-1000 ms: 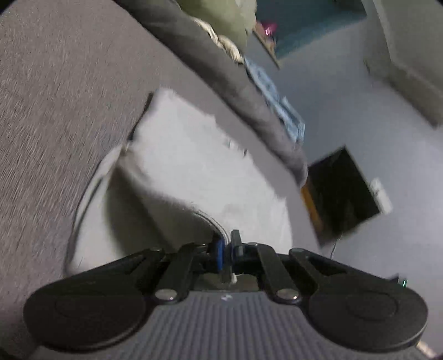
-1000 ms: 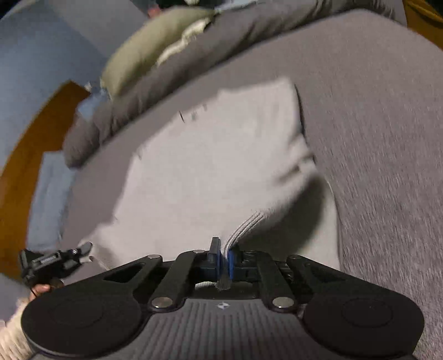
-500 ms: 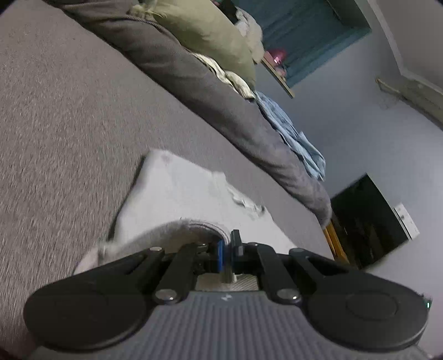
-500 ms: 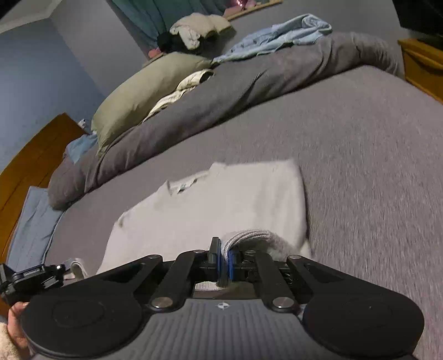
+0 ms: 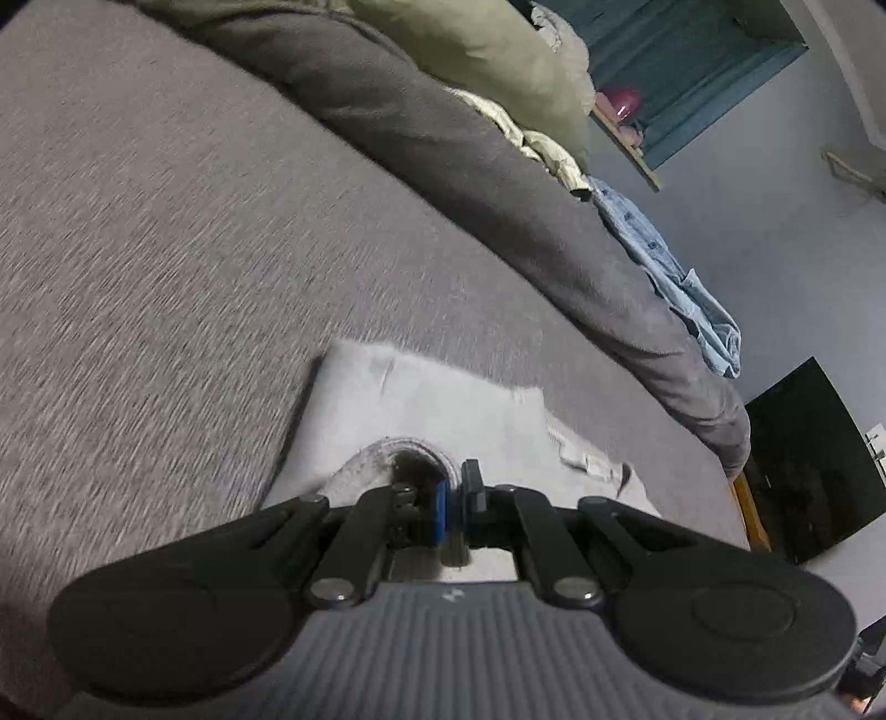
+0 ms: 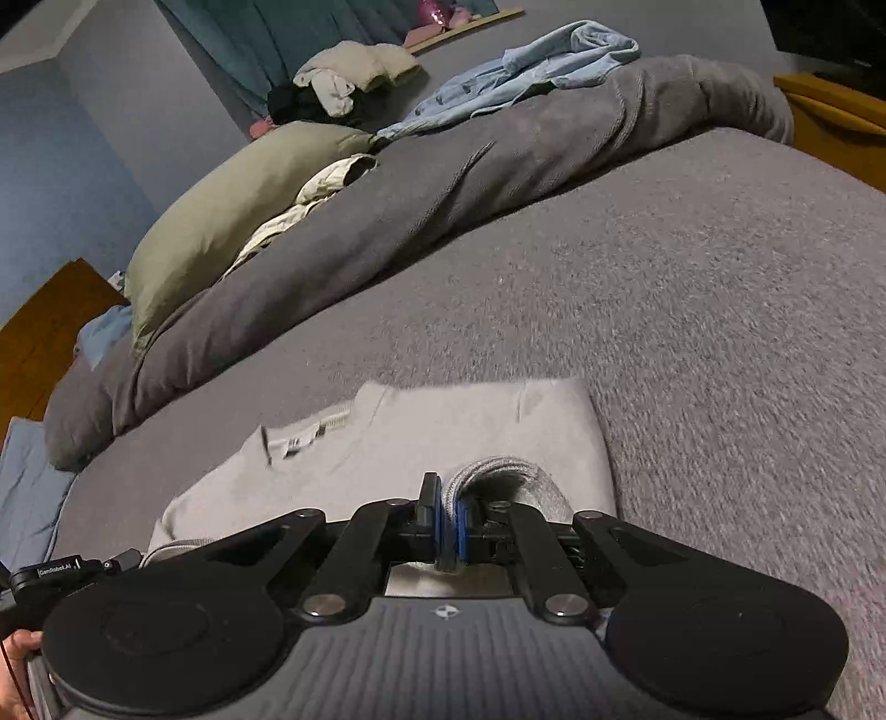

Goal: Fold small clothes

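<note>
— Sweater (image 6: 421,437), pale grey, lies on the grey bed cover (image 6: 692,310); where are the claws?
— Left gripper (image 5: 455,487) is clamped tight on a ribbed hem fold at the near edge; right gripper (image 6: 449,509) likewise pinches the ribbed hem; beyond lie a rolled grey blanket (image 6: 443,183) and an olive pillow (image 6: 221,210).

Grey bedspread (image 6: 692,310), rolled grey duvet (image 6: 498,166), olive pillow (image 6: 221,221), blue walls (image 5: 775,249), teal curtain (image 6: 288,33)

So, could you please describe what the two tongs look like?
Both the left tongs and the right tongs are black, with blue pads, silver pivot rivets, two round lobes and a ribbed grey body bearing a small white mark.
</note>
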